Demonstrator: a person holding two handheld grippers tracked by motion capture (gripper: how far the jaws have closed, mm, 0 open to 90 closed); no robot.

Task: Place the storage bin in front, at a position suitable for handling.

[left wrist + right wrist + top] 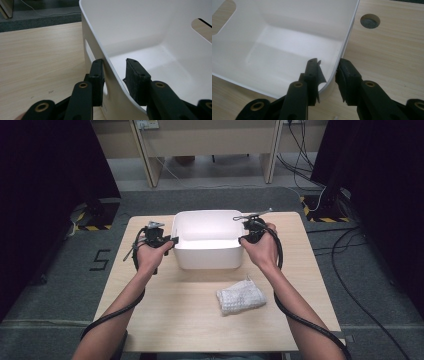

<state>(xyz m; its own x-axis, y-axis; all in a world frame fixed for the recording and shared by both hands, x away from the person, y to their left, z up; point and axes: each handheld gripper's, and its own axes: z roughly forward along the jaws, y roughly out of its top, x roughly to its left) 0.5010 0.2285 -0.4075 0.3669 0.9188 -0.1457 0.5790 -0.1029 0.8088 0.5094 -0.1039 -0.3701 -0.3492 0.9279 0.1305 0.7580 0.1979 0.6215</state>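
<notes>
High view: white bin (207, 240) near the far edge of the tabletop (175, 310), long axis running left to right, left gripper (171, 241) at its left end, right gripper (243, 238) at its right end, both equally near; folded white cloth (240, 297) lying apart toward the near edge. Left gripper view: jaws astride the bin wall (110, 72), outer pad touching, inner pad with a gap, so not yet clamped. Right gripper view: jaws astride the bin's corner rim (340, 53), parted, both pads close but a grip not certain; round hole (370, 21) in the tabletop beyond.
</notes>
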